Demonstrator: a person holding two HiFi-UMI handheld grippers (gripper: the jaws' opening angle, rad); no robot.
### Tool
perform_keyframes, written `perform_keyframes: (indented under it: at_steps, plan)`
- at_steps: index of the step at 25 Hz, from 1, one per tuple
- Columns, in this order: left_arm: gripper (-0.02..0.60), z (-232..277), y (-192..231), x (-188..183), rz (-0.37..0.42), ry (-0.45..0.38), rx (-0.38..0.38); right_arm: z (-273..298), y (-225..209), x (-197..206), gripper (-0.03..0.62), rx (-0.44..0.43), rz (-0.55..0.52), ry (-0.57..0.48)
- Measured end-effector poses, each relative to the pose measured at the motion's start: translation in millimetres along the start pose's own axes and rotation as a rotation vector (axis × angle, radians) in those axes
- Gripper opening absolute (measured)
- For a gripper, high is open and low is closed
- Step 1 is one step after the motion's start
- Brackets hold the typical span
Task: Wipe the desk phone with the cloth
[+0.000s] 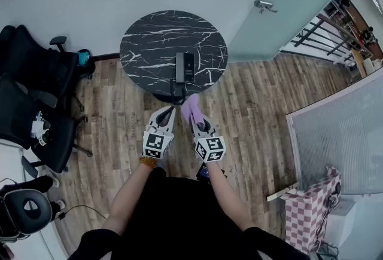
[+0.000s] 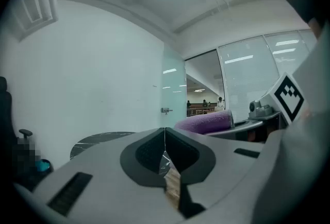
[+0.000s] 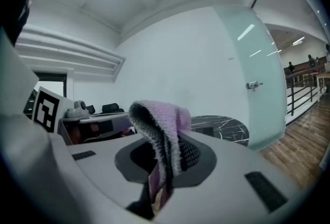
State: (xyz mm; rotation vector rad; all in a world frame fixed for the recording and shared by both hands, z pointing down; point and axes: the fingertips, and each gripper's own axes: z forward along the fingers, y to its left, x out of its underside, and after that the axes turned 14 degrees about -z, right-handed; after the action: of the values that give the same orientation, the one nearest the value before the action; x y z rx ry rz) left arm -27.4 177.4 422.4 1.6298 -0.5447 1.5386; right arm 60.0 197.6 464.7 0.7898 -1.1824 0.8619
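Desk phone point(image 1: 185, 67), a dark slab, lay flat on the round marbled counter point(image 1: 149, 43), toward the counter's 6 o'clock rim, with a dark cord point(image 1: 177, 92) trailing over that rim. Both grippers hung off the counter at its 6 o'clock side, above the wood floor point(image 1: 251, 109) and clear of the phone. Right gripper point(image 1: 194, 116) had its jaws pinching the purple cloth point(image 1: 190, 104), whose free fold stood up and flopped over the tips toward 12 o'clock. Left gripper point(image 1: 170, 112) showed jaws pressed together with nothing between them. Cloth was judged soft, light and limp: it would drape and bunch, so a hold on a doubled fold, as shown, suited wiping. Phone was judged rigid but light, and liable to slide on the smooth top; steadying it at a side edge of the body, away from the cord, appeared prudent.
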Motion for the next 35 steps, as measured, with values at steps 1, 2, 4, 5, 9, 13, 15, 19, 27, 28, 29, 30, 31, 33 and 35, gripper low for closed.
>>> perform_keyframes:
  at_steps: [1, 2, 4, 5, 9, 13, 15, 19, 27, 28, 29, 30, 31, 33, 35]
  plan:
    - [0.014, 2, 7, -1, 0.001, -0.002, 0.009, 8, 4, -2, 0.058, -0.027, -0.004, 0.001]
    - [0.014, 4, 13, -3, 0.003, -0.005, 0.019, 15, 7, -5, 0.058, -0.049, -0.009, 0.002]
    - [0.014, 7, 24, -8, 0.008, -0.012, 0.05, 28, 10, -11, 0.058, -0.07, -0.024, 0.002]
    - [0.014, 8, 29, -10, 0.01, -0.014, 0.065, 32, 9, -13, 0.06, -0.066, -0.028, 0.002]
    - [0.014, 13, 49, -14, 0.012, 0.001, 0.086, 42, -5, -23, 0.06, -0.003, -0.025, 0.001]
    - [0.014, 20, 60, -14, -0.011, 0.003, 0.11, 49, -18, -30, 0.06, 0.027, -0.025, 0.005]
    - [0.014, 25, 62, -15, -0.016, -0.002, 0.118, 52, -26, -32, 0.059, 0.037, -0.023, 0.004]
    - [0.014, 40, 70, -16, -0.024, 0.007, 0.128, 64, -45, -32, 0.06, 0.059, -0.019, 0.012]
    - [0.014, 88, 86, -10, 0.068, 0.073, 0.152, 118, -103, -19, 0.06, 0.057, -0.021, 0.02]
    - [0.014, 94, 91, -11, 0.065, 0.084, 0.15, 128, -111, -20, 0.06, 0.054, -0.029, 0.023]
    - [0.014, 100, 96, -13, 0.068, 0.094, 0.148, 137, -120, -22, 0.06, 0.052, -0.035, 0.022]
    - [0.014, 108, 102, -14, 0.076, 0.103, 0.147, 146, -129, -25, 0.059, 0.051, -0.038, 0.018]
    - [0.014, 118, 108, -16, 0.084, 0.112, 0.144, 156, -139, -28, 0.059, 0.051, -0.041, 0.013]
    - [0.014, 138, 119, -18, 0.09, 0.124, 0.136, 172, -157, -33, 0.06, 0.049, -0.044, 0.004]
    - [0.014, 157, 125, -21, 0.099, 0.131, 0.13, 187, -171, -33, 0.06, 0.04, -0.043, 0.006]
